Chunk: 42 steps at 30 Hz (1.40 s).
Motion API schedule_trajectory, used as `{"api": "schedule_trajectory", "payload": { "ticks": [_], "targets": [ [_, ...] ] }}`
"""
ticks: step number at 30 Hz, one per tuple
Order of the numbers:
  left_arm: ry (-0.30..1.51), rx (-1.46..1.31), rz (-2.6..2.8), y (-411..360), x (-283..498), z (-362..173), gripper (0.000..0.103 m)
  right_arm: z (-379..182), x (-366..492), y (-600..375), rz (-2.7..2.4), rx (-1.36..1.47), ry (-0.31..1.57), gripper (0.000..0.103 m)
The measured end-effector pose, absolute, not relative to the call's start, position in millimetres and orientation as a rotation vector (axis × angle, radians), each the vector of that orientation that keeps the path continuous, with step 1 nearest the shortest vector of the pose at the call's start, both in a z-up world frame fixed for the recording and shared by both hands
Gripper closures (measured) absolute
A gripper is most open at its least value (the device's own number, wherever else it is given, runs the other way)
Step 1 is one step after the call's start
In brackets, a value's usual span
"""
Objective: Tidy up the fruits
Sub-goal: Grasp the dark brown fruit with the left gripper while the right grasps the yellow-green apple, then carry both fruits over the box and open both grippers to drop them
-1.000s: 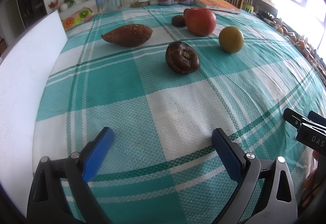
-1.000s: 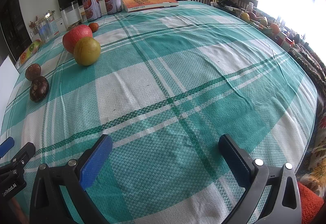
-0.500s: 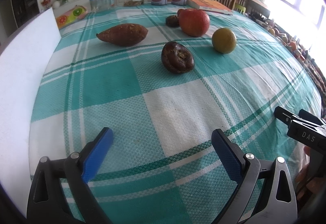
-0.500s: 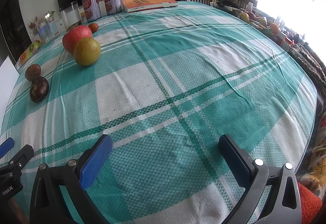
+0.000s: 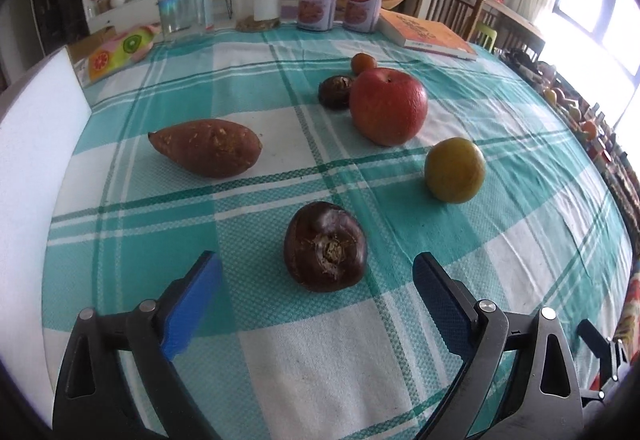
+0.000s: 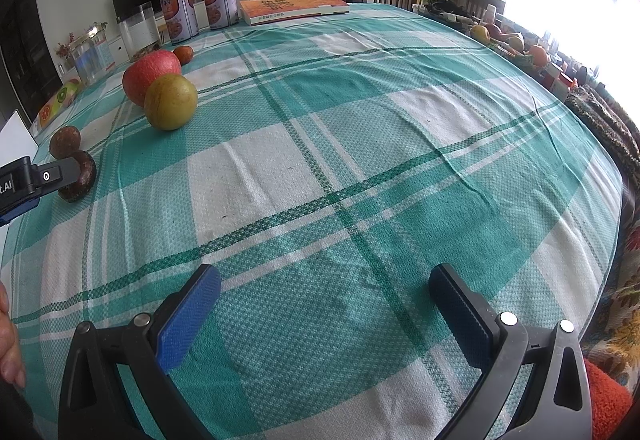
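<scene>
The left hand-held gripper [image 5: 316, 282] stood with its blue pads spread wide and nothing between them, low over the surface [image 5: 280, 360]. Just ahead of the gap, slightly toward the right pad, sat the dark brown fruit [image 5: 325, 246], wrinkled and squat with its stem scar facing the camera (it looked like a water chestnut, though that is a guess). The step in hand was judged to be the approach to this fruit. To do it well, the pads needed to slide on either side of its widest part, centred, and close gently, since the rounded skin could slip or roll forward if caught only near the front edge. Keeping the pad tips close to the cloth without snagging its weave would help.

Further out lay the sweet potato [image 5: 206, 147] to the left, the yellow-green fruit [image 5: 455, 170] to the right, and the red apple [image 5: 388, 105] behind, with a second dark fruit [image 5: 335, 91] touching or nearly touching the apple.

The right hand-held gripper [image 6: 324, 314] was likewise spread and empty, over bare cloth well apart from the fruits.
</scene>
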<state>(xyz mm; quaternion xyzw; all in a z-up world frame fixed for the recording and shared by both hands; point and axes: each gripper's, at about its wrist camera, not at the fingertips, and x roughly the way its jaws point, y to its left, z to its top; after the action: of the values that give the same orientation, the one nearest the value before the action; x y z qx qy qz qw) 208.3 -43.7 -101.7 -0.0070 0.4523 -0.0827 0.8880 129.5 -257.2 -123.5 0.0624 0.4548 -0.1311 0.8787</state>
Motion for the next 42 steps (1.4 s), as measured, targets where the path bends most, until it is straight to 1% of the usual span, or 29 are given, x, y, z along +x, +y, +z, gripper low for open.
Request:
{"api": "schedule_trajectory", "payload": {
  "ticks": [2, 3, 4, 5, 7, 8, 9, 10, 12, 13, 16, 20, 21, 22, 23, 24, 25, 26, 28, 29, 30, 33, 34, 35, 36, 37, 38, 39, 42],
  "targets": [
    [0.914, -0.004, -0.167, -42.7, 209.8, -102.2, 0.009, -123.5, 129.4, -257.1, -0.273, 0.131, 0.948, 0.000],
    [0.893, -0.006, -0.171, -42.0, 208.7, -101.1, 0.012, -123.6, 129.4, -257.2, -0.273, 0.130, 0.948, 0.000],
    [0.875, -0.015, -0.182, -40.1, 207.6, -99.4, 0.031, -123.8, 129.4, -257.2, -0.273, 0.130, 0.948, 0.000],
    [0.873, -0.025, -0.200, -38.6, 207.1, -99.4, 0.058, -123.7, 129.4, -257.2, -0.273, 0.131, 0.948, 0.000],
    [0.871, -0.041, -0.220, -35.2, 205.1, -100.4, 0.059, -123.5, 129.1, -257.7, -0.270, 0.136, 0.946, 0.000],
    [0.859, -0.049, -0.221, -32.6, 201.2, -99.5, 0.063, -121.9, 128.2, -259.2, -0.266, 0.148, 0.942, 0.000],
    [0.847, -0.061, -0.225, -29.1, 196.2, -97.5, 0.068, -119.7, 127.7, -261.4, -0.252, 0.172, 0.941, 0.000],
    [0.840, -0.074, -0.227, -25.1, 190.8, -94.3, 0.077, -116.1, 127.7, -264.2, -0.215, 0.212, 0.943, 0.000],
    [0.842, -0.125, -0.241, -13.9, 178.1, -89.2, 0.084, -106.7, 134.3, -266.7, -0.109, 0.293, 0.932, 0.000],
    [0.842, -0.148, -0.248, -8.2, 171.6, -88.0, 0.093, -101.8, 142.6, -265.3, -0.060, 0.314, 0.924, 0.000],
    [0.845, -0.174, -0.249, 3.9, 154.6, -85.0, 0.094, -92.0, 184.8, -257.3, 0.072, 0.374, 0.921, 0.001],
    [0.849, -0.164, -0.249, 12.2, 151.5, -87.1, 0.094, -92.6, 247.0, -240.3, 0.156, 0.416, 0.947, 0.015],
    [0.857, -0.158, -0.251, 13.9, 153.4, -89.0, 0.094, -92.0, 257.8, -235.2, 0.172, 0.411, 0.946, 0.015],
    [0.866, -0.165, -0.251, 16.9, 155.6, -91.0, 0.090, -91.8, 267.0, -230.9, 0.182, 0.409, 0.945, 0.015],
    [0.875, -0.182, -0.255, 20.5, 157.4, -93.1, 0.073, -92.2, 274.3, -226.7, 0.194, 0.408, 0.947, 0.016],
    [0.881, -0.199, -0.257, 23.2, 159.6, -94.6, 0.057, -93.6, 279.5, -222.6, 0.200, 0.400, 0.956, 0.019],
    [0.878, -0.210, -0.252, 24.2, 161.8, -95.2, 0.027, -95.8, 284.7, -218.8, 0.196, 0.386, 0.970, 0.021],
    [0.866, -0.219, -0.246, 23.8, 163.4, -94.9, 0.022, -99.3, 288.7, -216.5, 0.185, 0.374, 0.988, 0.026],
    [0.869, -0.210, -0.269, 15.5, 170.5, -94.8, 0.022, -108.5, 292.7, -215.8, 0.182, 0.385, 1.015, 0.036],
    [0.881, -0.192, -0.286, 7.9, 176.0, -96.2, 0.022, -112.5, 293.2, -217.5, 0.185, 0.403, 1.020, 0.051],
    [0.890, -0.169, -0.296, -0.5, 181.9, -98.3, 0.022, -114.3, 291.8, -220.2, 0.182, 0.421, 1.010, 0.055],
    [0.905, -0.132, -0.310, -20.4, 196.0, -104.3, 0.024, -115.1, 281.5, -231.3, 0.194, 0.481, 0.975, 0.055],
    [0.903, -0.132, -0.312, -23.5, 197.7, -105.3, 0.028, -114.2, 275.7, -235.9, 0.201, 0.501, 0.963, 0.055],
    [0.899, -0.124, -0.306, -26.1, 199.3, -105.8, 0.047, -112.7, 269.0, -240.9, 0.209, 0.520, 0.951, 0.055],
    [0.893, -0.108, -0.305, -27.7, 200.2, -106.1, 0.062, -110.9, 261.5, -245.9, 0.216, 0.535, 0.942, 0.055],
    [0.890, -0.111, -0.320, -27.1, 199.8, -105.6, 0.062, -108.6, 253.7, -250.9, 0.219, 0.544, 0.934, 0.055],
    [0.883, -0.119, -0.320, -24.7, 197.7, -104.4, 0.066, -105.7, 244.3, -255.3, 0.222, 0.548, 0.927, 0.055],
    [0.870, -0.127, -0.325, -21.8, 194.0, -101.9, 0.076, -103.4, 235.4, -259.0, 0.223, 0.545, 0.921, 0.055],
    [0.848, -0.163, -0.348, -10.2, 175.7, -87.0, 0.077, -98.2, 213.8, -260.6, 0.227, 0.501, 0.921, 0.055]
  ]
}}
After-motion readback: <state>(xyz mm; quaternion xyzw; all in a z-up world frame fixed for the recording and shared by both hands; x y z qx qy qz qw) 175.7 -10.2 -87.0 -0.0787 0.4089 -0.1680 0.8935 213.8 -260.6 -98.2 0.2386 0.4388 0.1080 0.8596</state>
